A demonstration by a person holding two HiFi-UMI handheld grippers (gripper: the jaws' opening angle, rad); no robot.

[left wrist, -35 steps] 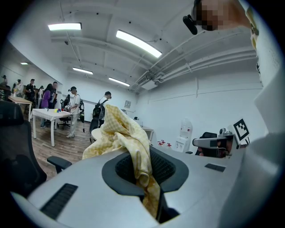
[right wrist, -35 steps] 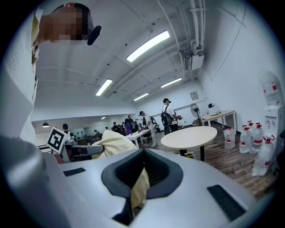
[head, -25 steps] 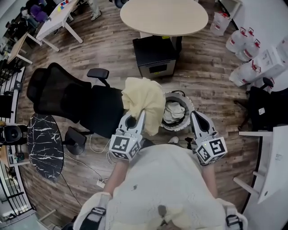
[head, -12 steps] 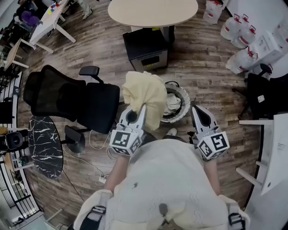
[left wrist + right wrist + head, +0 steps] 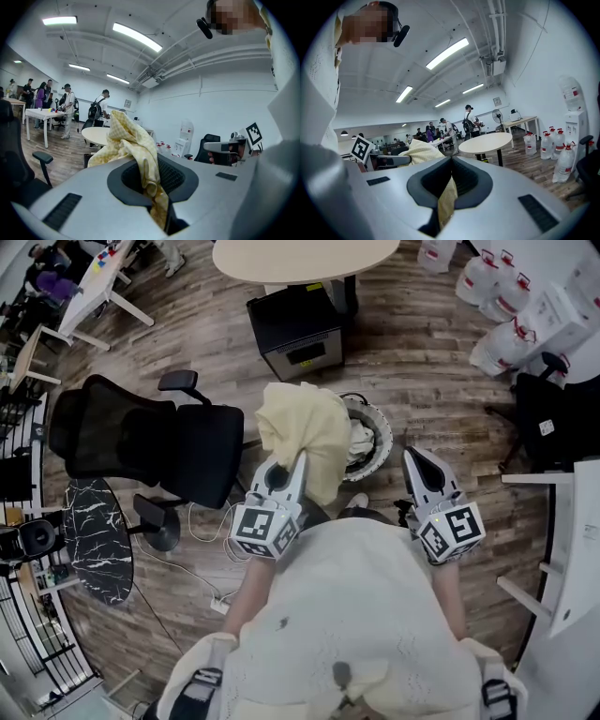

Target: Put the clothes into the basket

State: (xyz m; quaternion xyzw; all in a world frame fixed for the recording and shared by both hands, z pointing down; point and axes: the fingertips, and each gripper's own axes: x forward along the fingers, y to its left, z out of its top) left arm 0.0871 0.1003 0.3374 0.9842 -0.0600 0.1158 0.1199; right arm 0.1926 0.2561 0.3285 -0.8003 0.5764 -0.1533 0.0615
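My yellow cloth (image 5: 302,432) hangs over the left side of the basket (image 5: 385,441), hiding that part of the rim and whatever lies beneath. A strip of yellow fabric (image 5: 447,199) sits pinched in my right gripper (image 5: 418,458), yet the head view doesn't show it, and I can't tell what it belongs to. The round table (image 5: 300,254) is cut off by the top edge.
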